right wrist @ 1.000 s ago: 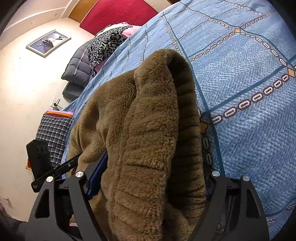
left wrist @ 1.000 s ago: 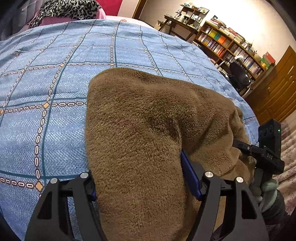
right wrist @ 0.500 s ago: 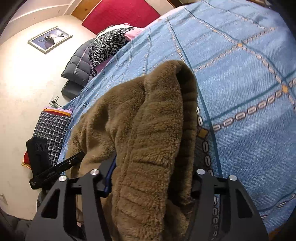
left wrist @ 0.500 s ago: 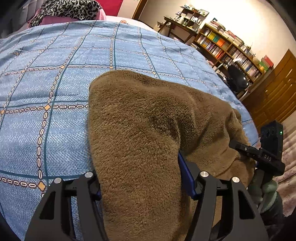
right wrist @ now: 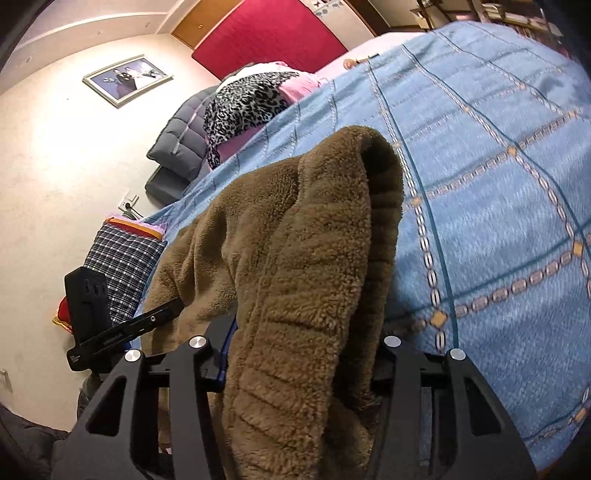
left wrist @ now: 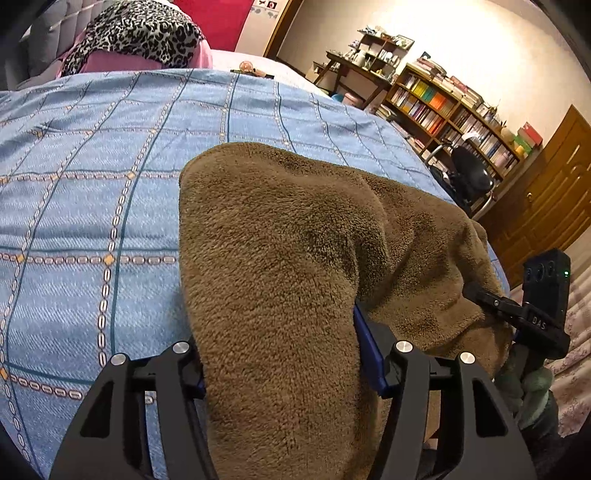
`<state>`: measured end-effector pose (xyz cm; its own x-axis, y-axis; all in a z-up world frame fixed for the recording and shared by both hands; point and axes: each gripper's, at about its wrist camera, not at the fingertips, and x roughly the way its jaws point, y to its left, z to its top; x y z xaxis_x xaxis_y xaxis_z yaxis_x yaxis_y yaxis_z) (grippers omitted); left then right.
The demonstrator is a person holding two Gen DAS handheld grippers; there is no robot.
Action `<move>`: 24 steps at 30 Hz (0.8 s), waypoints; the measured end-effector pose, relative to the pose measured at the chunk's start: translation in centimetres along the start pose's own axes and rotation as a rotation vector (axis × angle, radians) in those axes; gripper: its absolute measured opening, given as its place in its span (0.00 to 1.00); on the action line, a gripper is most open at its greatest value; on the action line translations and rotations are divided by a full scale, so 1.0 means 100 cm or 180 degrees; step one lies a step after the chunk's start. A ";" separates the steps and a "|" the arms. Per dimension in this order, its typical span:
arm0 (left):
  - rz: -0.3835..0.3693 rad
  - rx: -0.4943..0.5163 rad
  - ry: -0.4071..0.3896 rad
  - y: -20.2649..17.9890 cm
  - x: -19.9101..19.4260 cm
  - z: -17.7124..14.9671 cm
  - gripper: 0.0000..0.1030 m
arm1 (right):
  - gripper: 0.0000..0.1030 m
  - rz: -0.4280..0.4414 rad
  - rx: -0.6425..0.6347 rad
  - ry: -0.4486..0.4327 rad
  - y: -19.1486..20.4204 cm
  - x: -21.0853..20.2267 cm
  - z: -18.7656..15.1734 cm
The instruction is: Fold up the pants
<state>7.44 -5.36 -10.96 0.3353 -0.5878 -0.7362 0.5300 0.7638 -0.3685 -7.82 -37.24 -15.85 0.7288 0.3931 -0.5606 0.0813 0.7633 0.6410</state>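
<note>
Both grippers, left (left wrist: 280, 369) and right (right wrist: 299, 354), have closed tighter, pinching fuzzy brown fleece pants (left wrist: 295, 258).

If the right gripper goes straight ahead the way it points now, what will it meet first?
The right gripper is already closed on the brown fleece pants; beyond their bunched fold, probably the blue plaid bedspread.

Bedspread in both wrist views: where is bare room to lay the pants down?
The blue bedspread lies bare between the brown fleece pants and the leopard-print pile at the head. It is crowded at the near edge, where the left gripper and right gripper clamp the bunched pants.
</note>
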 end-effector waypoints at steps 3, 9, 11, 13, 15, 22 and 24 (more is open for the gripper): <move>0.0004 0.0005 -0.0045 -0.002 0.003 0.014 0.59 | 0.49 0.0012 -0.0059 -0.0062 0.003 0.000 0.014; -0.0015 0.0043 -0.0192 -0.011 0.014 0.057 0.59 | 0.49 -0.0010 -0.0137 -0.0196 0.002 0.004 0.054; -0.0029 0.0048 -0.0224 -0.014 0.022 0.073 0.59 | 0.49 -0.0030 -0.0154 -0.0254 -0.002 0.007 0.073; -0.0051 0.0043 -0.0242 -0.015 0.031 0.090 0.59 | 0.49 -0.0053 -0.0165 -0.0301 -0.004 0.011 0.089; -0.0074 0.0029 -0.0257 -0.017 0.043 0.110 0.59 | 0.49 -0.0073 -0.0176 -0.0345 -0.009 0.016 0.109; -0.0114 -0.0010 -0.0297 -0.018 0.086 0.173 0.59 | 0.49 -0.0152 -0.0131 -0.0416 -0.035 0.048 0.174; -0.0111 -0.0012 -0.0282 -0.016 0.101 0.186 0.59 | 0.49 -0.0180 -0.0106 -0.0409 -0.045 0.061 0.191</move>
<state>24.48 -17.52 -7.20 0.3844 -0.6353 -0.6698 0.5396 0.7433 -0.3953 9.20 -48.04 -12.13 0.8049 0.2816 -0.5223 0.1038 0.7998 0.5912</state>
